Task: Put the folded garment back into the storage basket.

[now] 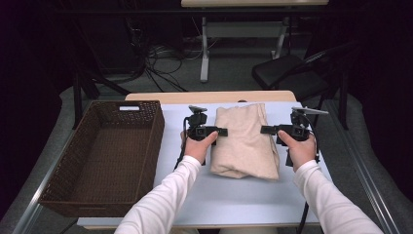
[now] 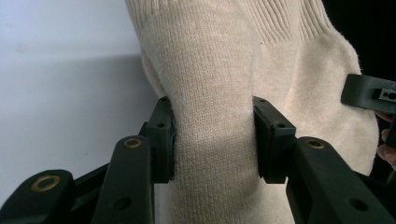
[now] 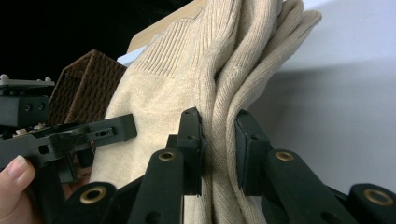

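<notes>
Sweater [image 1: 245, 140], folded, lay on the desk [image 1: 243, 200] between our claws, its long axis running away from us. Left of it stood the basket [image 1: 104, 156], nearer our left claw [image 1: 223, 131], which was clamped on the sweater's left edge; our right claw [image 1: 264, 129] was clamped on its right edge. The right claw's view showed layered folds pinched between pads [image 3: 247, 140], which the high view did not.

A folded beige knitted sweater [image 1: 245, 140] with ribbed edges is lying lengthwise on the pale table, its two long sides bunching where they are being pinched.
</notes>
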`<state>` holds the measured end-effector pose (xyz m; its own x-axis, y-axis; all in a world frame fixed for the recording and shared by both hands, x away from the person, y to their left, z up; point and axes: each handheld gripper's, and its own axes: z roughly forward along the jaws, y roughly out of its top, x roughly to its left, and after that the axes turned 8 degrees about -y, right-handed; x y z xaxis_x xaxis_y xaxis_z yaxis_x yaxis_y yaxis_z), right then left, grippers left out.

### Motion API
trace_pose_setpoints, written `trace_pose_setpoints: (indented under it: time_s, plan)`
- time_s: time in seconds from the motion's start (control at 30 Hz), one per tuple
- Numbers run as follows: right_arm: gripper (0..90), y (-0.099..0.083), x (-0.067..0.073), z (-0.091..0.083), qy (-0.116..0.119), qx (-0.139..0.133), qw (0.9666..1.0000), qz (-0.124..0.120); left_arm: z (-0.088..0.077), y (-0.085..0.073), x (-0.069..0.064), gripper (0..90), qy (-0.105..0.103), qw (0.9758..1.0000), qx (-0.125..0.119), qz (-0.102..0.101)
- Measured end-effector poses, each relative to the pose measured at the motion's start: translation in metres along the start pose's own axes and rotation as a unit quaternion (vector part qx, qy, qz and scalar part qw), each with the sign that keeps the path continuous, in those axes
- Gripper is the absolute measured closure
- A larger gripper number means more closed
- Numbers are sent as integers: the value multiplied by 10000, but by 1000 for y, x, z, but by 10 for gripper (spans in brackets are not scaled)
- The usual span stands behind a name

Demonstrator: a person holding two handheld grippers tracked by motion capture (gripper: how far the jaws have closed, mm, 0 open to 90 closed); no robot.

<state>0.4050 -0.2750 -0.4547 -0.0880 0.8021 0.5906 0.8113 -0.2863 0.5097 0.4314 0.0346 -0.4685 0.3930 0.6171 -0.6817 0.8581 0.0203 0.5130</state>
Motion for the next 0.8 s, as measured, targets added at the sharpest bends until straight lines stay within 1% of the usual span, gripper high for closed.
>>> trace_pose_setpoints:
  time_s: [0.03, 0.13, 0.23, 0.3, 0.37, 0.43, 0.47, 0.6, 0.8]
  plan:
    - [749, 2, 1, 0, 3, 40, 10000, 7, -1, 2, 0, 570, 10, 10000, 8, 5]
    - [749, 6, 4, -1, 13, 48, 10000, 33, -5, 7, -2, 570, -1, 10000, -8, -29]
    - [749, 11, 9, -1, 0, 24, 10000, -7, -8, 11, -2, 571, -16, 10000, -37, -65]
    - [749, 15, 14, -2, -8, 58, 10000, -46, -10, 14, -3, 570, -14, 10000, -30, -55]
    - [749, 16, 15, -2, -3, 61, 10000, -29, -13, 17, -3, 570, -5, 10000, -23, -71]
    - [749, 19, 18, -2, 4, 64, 10000, -22, -15, 20, -4, 571, -7, 10000, -17, -59]
    - [749, 20, 18, -1, 16, 66, 10000, -31, -15, 21, -4, 570, -4, 10000, -53, -82]
    - [749, 25, 23, -1, 49, 77, 10000, 40, -20, 25, -4, 571, 2, 9999, -68, -74]
    - [749, 31, 32, -2, 50, 68, 10000, -7, -26, 30, -6, 571, 15, 9999, -117, -83]
